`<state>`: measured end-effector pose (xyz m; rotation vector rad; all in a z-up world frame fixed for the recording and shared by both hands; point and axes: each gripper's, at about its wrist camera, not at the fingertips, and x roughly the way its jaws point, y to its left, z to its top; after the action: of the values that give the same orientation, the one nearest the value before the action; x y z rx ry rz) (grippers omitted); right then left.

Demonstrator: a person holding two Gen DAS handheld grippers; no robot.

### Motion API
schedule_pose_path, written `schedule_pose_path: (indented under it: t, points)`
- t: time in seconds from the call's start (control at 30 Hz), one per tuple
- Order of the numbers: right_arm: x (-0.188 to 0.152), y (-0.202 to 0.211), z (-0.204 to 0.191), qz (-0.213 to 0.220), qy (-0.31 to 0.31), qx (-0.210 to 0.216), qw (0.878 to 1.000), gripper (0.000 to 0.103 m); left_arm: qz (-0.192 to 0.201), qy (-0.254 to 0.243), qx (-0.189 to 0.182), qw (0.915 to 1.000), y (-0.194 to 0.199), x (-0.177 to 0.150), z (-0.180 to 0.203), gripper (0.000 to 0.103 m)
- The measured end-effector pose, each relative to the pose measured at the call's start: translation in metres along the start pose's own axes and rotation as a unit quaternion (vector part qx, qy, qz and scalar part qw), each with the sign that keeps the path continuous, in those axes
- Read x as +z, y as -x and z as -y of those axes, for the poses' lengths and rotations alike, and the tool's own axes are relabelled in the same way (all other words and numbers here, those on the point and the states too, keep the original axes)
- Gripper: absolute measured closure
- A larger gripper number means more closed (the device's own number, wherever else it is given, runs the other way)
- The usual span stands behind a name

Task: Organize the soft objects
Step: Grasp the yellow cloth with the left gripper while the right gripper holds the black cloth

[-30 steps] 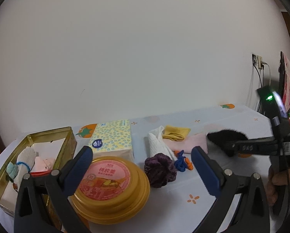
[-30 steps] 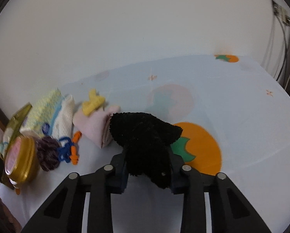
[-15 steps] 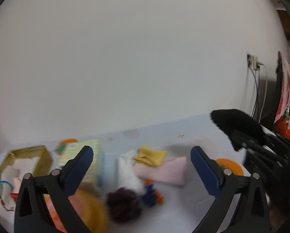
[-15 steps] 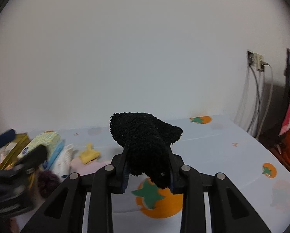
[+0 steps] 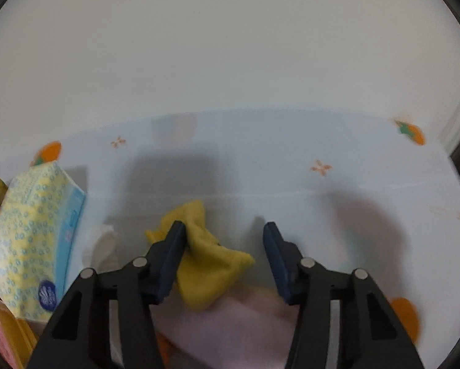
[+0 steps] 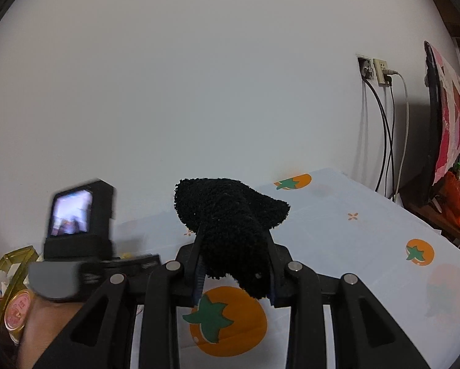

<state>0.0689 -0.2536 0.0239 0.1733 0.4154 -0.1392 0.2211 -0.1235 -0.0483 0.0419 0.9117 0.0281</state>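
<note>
A yellow cloth (image 5: 208, 270) lies crumpled on a folded pink cloth (image 5: 230, 332) on the fruit-print tablecloth (image 5: 291, 169). My left gripper (image 5: 223, 240) points down over it with its jaws closing. The yellow cloth sits between them against the left pad, and the right pad stands apart from it. In the right wrist view my right gripper (image 6: 234, 261) is shut on a fuzzy black cloth (image 6: 230, 209), held above the table. The left gripper's body with its small screen (image 6: 73, 215) shows at the left there, held by a hand (image 6: 45, 323).
A yellow-blue tissue pack (image 5: 33, 233) and a white cloth (image 5: 99, 243) lie left of the yellow cloth. A gold tin (image 6: 11, 264) and a round orange-lidded tub (image 6: 16, 310) stand at the far left. Wall sockets with cables (image 6: 380, 70) are beyond the table's right end.
The left gripper swung right and dipped down over the yellow and pink cloths, and its jaws narrowed around the yellow cloth. The right gripper rose and tilted up, still gripping the black cloth.
</note>
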Motion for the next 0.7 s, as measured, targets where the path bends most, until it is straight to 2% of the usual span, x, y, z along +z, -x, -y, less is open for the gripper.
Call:
schedule_pose_path:
  t: [0.1, 0.17, 0.23, 0.27, 0.3, 0.37, 0.43, 0.53, 0.63, 0.7]
  points:
    - [0.0, 0.001, 0.002, 0.003, -0.006, 0.002, 1.0, 0.07, 0.001, 0.013, 0.002, 0.9999, -0.001, 0.0, 0.0, 0.05]
    - [-0.001, 0.003, 0.004, 0.006, -0.012, 0.0, 1.0, 0.07, 0.003, 0.008, -0.001, 1.0, -0.001, -0.001, 0.002, 0.058]
    - [0.0, 0.004, 0.007, 0.01, -0.02, -0.004, 1.0, 0.07, 0.011, -0.004, -0.009, 0.9999, 0.003, -0.001, 0.005, 0.091]
    - [0.0, 0.006, 0.008, 0.013, -0.024, -0.007, 1.0, 0.07, 0.016, -0.009, -0.022, 0.9996, 0.006, -0.001, 0.006, 0.096]
    - [0.001, 0.007, 0.012, 0.019, -0.03, -0.012, 0.999, 0.07, 0.027, -0.018, -0.034, 0.9989, 0.011, -0.002, 0.008, 0.096]
    - [0.003, 0.009, 0.018, 0.027, -0.043, -0.021, 0.998, 0.07, 0.074, -0.044, -0.034, 0.9957, 0.031, -0.007, 0.018, 0.096]
    - [0.005, 0.011, 0.028, 0.035, -0.059, -0.036, 0.997, 0.07, 0.128, -0.08, -0.043, 0.9875, 0.056, -0.016, 0.032, 0.096]
    - [0.007, 0.012, 0.046, 0.044, -0.089, -0.062, 0.993, 0.07, 0.183, -0.093, -0.095, 0.9741, 0.099, -0.033, 0.043, 0.096]
    - [0.006, 0.009, 0.062, 0.038, -0.12, -0.081, 0.989, 0.07, 0.211, -0.113, -0.145, 0.96, 0.128, -0.057, 0.048, 0.096]
    - [0.006, 0.004, 0.067, 0.027, -0.128, -0.083, 0.988, 0.069, 0.222, -0.124, -0.161, 0.9536, 0.139, -0.073, 0.044, 0.096]
